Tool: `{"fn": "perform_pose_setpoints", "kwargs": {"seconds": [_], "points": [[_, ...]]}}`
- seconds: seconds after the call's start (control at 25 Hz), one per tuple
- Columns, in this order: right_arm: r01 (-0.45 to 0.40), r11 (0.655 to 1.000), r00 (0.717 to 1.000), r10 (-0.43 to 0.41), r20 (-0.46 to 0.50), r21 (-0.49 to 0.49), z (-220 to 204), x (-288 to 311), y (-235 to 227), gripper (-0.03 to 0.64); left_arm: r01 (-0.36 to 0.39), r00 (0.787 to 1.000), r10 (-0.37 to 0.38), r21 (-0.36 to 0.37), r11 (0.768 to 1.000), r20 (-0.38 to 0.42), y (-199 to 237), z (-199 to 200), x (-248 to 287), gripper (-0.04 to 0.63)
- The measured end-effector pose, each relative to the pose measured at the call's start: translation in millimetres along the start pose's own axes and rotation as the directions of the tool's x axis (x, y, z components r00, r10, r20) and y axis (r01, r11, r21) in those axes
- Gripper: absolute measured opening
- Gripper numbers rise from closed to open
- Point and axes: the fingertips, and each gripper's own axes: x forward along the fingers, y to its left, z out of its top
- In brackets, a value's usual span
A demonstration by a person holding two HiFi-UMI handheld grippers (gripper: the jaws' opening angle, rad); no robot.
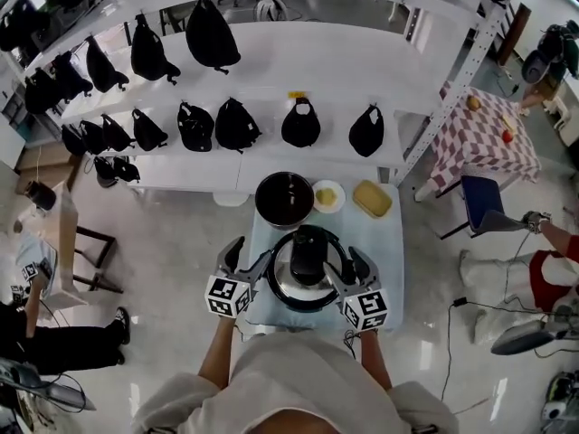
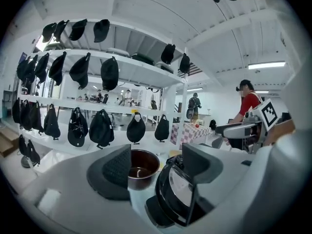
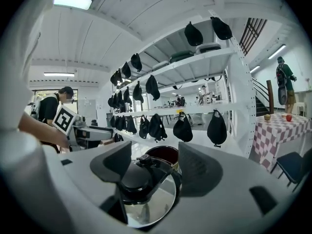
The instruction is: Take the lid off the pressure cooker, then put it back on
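Note:
The pressure cooker lid point(image 1: 308, 283) is a steel disc with a black rim and a black centre handle point(image 1: 308, 253). It is over the small pale blue table point(image 1: 387, 269), just in front of a dark pot point(image 1: 284, 199) with a brown inside. What is under the lid is hidden. My left gripper point(image 1: 251, 253) is at the lid's left rim and my right gripper point(image 1: 348, 262) at its right rim. In the left gripper view the lid point(image 2: 178, 194) lies by the right jaw, with the pot point(image 2: 141, 167) showing through the gap. In the right gripper view the lid point(image 3: 148, 206) fills the gap. Both grippers' jaws stand apart.
A small plate point(image 1: 327, 195) and a yellow block point(image 1: 372, 199) sit behind the lid, beside the pot. White shelves point(image 1: 271, 156) hung with black caps stand beyond the table. A checked table point(image 1: 479, 138) and a blue chair point(image 1: 484, 208) are at right. People stand on both sides.

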Motion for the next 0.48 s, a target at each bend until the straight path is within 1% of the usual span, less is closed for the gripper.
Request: {"fn": "perform_pose_setpoints", "kwargs": {"seconds": [0.28, 0.48], "points": [[-0.020, 1.000, 0.999, 0.021, -0.025, 0.018, -6, 21, -16, 0.287, -0.018, 1.000, 0.018, -0.004, 1.000, -0.019, 12, -1, 17, 0.308], [-0.023, 1.000, 0.999, 0.023, -0.045, 0.009, -6, 34, -12, 0.287, 0.001, 1.000, -0.002, -0.010, 1.000, -0.019, 22, -1, 24, 0.308]]}}
